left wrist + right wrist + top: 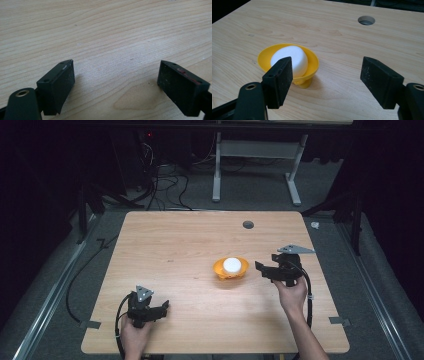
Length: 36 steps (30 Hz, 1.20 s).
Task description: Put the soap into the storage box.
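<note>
Wooden table [180,250] with light grain, round cable hole [248,224] near far edge. Yellow bowl [230,268] right of centre on tabletop, standing upright on short foot, tipped a little. White egg-shaped ball [232,264] resting inside bowl, filling most of it. Right gripper [263,270] held in right hand [291,292] just beside bowl on its right, jaws pointing toward bowl, not touching it. Jaws spread wide, nothing between them. Grey three-cornered plate [295,249] on top of right gripper, cable trailing back along forearm. In right gripper view: bowl [287,62] ahead and left, partly behind left jaw, ball [290,60] sitting in it; bare wood in gap between jaws; cable hole [366,20] far up right. Right gripper [327,80] apart from bowl, a gap of wood between jaw tip and bowl foot hard to judge. Left gripper [162,310] held in left hand [136,332] near front left of table, well apart from bowl, jaws pointing right along tabletop. Jaws spread wide, empty. In left gripper view: left gripper [116,82] low over bare wood, pads dusty, reddish mark on right pad's top edge, darker knot patch in grain between jaws. Beyond table: grey carpet floor, white table legs [217,175], black cables [165,185] on floor at back left, tape pieces at table's front corners.
</note>
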Available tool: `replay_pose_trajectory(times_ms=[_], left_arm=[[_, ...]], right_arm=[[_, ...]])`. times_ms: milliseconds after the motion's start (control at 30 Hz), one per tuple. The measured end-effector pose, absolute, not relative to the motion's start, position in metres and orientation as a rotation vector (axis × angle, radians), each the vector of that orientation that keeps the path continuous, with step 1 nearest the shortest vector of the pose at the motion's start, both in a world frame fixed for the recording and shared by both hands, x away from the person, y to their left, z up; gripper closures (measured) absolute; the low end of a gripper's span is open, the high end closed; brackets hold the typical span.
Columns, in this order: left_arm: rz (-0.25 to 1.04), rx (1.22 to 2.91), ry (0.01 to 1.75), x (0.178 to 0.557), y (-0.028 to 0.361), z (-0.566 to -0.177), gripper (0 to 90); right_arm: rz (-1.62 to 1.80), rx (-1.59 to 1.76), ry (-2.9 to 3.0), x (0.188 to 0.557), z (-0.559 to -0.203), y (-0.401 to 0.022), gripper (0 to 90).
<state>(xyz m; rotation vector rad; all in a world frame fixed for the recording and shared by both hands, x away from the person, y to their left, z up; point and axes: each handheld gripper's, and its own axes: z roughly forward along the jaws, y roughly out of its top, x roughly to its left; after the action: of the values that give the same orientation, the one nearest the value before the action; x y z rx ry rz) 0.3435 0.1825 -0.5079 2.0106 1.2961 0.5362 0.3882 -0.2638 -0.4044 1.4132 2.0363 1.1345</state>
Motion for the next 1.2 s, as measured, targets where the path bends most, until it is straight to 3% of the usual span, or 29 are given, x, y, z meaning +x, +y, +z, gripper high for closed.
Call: replay_pose_trajectory(times_ms=[1200], left_arm=[[0.538, 2.005, 1.306, 0.344, 0.183, -0.508, 14.9]], right_arm=[[1.167, 1.459, 1.909, 0.348, -0.400, -0.311, 27.0]])
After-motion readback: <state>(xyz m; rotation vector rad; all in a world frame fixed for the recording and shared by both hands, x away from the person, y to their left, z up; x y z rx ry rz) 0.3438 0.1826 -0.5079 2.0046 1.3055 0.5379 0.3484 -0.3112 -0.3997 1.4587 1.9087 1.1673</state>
